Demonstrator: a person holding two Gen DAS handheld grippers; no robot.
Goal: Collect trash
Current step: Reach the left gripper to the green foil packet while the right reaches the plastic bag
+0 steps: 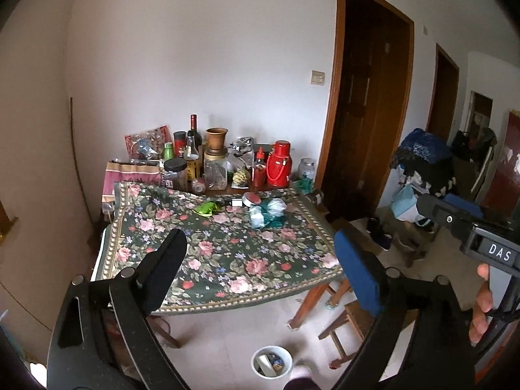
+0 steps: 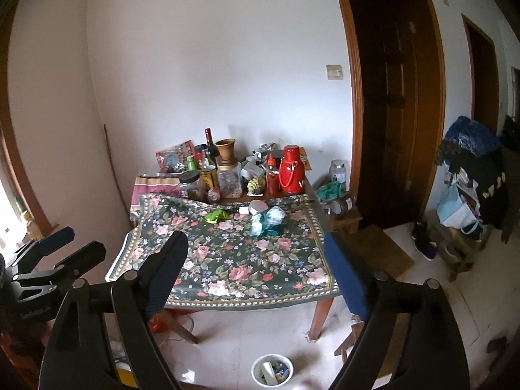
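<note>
A crumpled green wrapper and a bundle of teal and white plastic bags lie on the floral tablecloth, toward its far half. A small white box and a round red-rimmed lid sit just behind them. A white bin with some rubbish inside stands on the floor in front of the table. My left gripper and right gripper hover side by side before the table's near edge, both open and empty.
Bottles, jars, a clay pot and a red thermos crowd the table's back edge. Wooden stools stand at the table's right corner. Dark wooden doors and a heap of bags and clothes are on the right, shoes below.
</note>
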